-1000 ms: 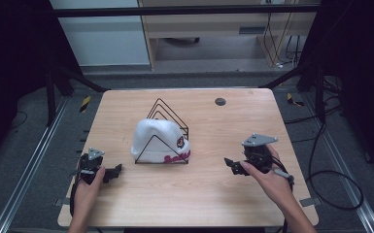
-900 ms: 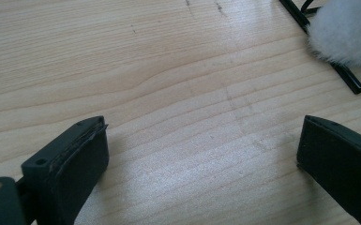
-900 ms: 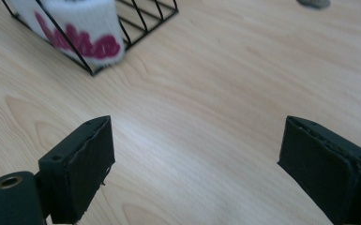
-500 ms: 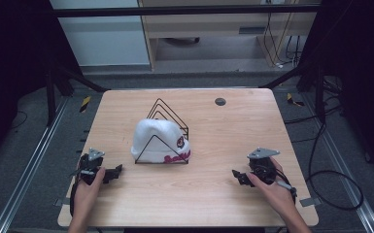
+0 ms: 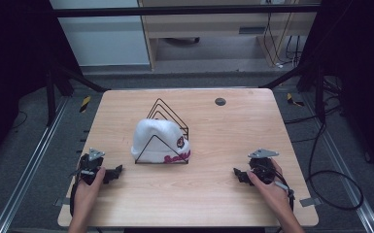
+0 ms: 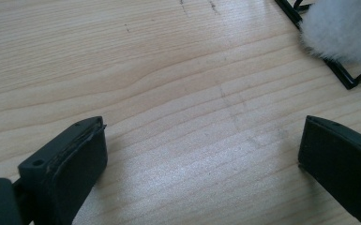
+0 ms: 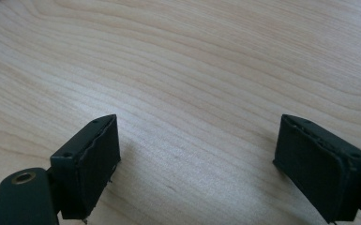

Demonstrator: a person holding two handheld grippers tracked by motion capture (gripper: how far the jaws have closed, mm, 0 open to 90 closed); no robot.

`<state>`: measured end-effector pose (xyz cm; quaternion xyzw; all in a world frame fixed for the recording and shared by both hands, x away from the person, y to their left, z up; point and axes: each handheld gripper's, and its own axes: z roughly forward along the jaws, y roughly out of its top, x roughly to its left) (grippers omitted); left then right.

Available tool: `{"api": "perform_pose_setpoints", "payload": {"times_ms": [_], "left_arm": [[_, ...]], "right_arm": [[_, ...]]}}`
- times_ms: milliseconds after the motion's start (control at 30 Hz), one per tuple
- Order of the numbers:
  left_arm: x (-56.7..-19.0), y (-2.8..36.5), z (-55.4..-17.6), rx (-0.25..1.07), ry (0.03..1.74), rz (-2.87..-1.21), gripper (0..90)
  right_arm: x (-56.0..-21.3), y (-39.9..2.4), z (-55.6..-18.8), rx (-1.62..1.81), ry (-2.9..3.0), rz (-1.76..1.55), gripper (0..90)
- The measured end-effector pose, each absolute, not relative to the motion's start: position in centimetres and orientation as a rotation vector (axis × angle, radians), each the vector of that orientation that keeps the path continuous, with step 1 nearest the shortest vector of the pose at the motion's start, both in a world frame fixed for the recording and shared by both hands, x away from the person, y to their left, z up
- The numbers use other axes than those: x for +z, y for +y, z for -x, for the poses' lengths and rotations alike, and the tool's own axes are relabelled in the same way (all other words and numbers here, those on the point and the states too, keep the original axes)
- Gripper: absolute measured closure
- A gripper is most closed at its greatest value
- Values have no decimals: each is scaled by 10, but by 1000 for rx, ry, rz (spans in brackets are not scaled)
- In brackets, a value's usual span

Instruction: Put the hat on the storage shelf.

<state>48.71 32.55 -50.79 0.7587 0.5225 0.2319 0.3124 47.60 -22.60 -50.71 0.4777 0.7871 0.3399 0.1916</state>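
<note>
Our right gripper (image 5: 240, 174) rests low on the counter (image 5: 209, 204), well to the right of the hat (image 5: 156, 140), its jaws spread wide over bare wood with nothing between them. A second ago it sat higher and closer to the hat; it has since drawn back toward us and settled near the front edge. Our left gripper (image 5: 114, 173) has not moved: it lies on the counter just left of the hat and toward us, jaws likewise spread and empty, with a corner of the wire rack (image 6: 342, 77) and a bit of white fleece showing ahead of it.

The white hat sits in the middle of the counter, tucked into the black wire rack. A small dark disc (image 5: 220, 101) lies well behind it.

With both grippers parked and nothing held, we judge the work on the hat is finished, or paused.
</note>
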Motion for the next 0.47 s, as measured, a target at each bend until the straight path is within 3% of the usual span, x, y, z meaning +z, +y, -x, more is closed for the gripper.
{"api": "perform_pose_setpoints", "payload": {"times_ms": [467], "left_arm": [[-508, 325, -487, 609, 1376, -2004, 6]], "right_arm": [[-512, -223, -477, 923, 2080, -1414, 110]]}}
